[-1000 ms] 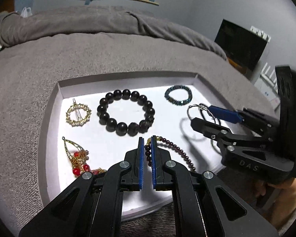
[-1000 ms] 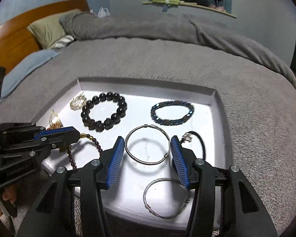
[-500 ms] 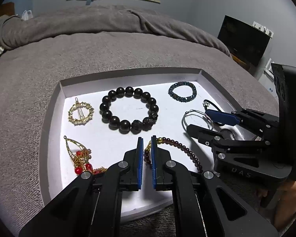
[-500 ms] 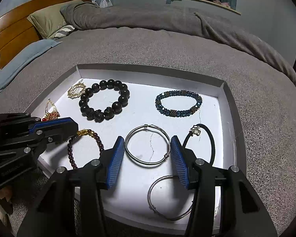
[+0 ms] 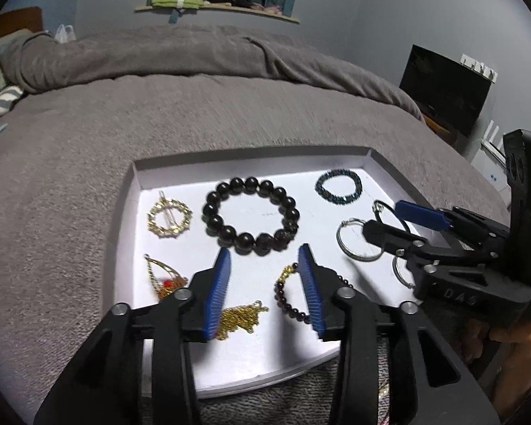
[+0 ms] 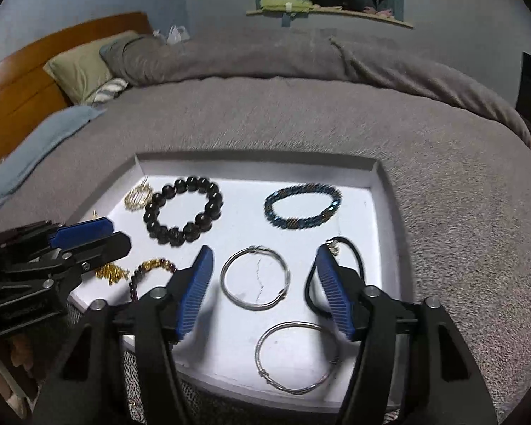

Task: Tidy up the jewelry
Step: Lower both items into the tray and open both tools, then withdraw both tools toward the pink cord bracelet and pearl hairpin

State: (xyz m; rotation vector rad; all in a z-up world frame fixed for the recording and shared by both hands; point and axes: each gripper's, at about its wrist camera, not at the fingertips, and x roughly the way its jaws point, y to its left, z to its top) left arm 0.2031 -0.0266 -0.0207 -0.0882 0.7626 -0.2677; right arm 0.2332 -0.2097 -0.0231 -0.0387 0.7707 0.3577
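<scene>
- Left gripper [image 5: 264,258]: jaws have just been opening and stand apart, nothing pinched; bare tray floor lies between the fingers; the gold chain [image 5: 242,318] sits low in the gap by the left finger; the garnet bracelet [image 5: 289,297] curls just beside the right finger.
- Right gripper [image 6: 265,265]: jaws have just been opening, wide apart and empty; a silver bangle [image 6: 254,277] lies flat between the fingers, clear of both pads; the black cord [image 6: 354,258] loops behind the right finger.
- Tray [image 6: 386,212]: its right wall stands near the right finger; the black bead bracelet [image 5: 250,216] lies beyond the left fingertips.
</scene>
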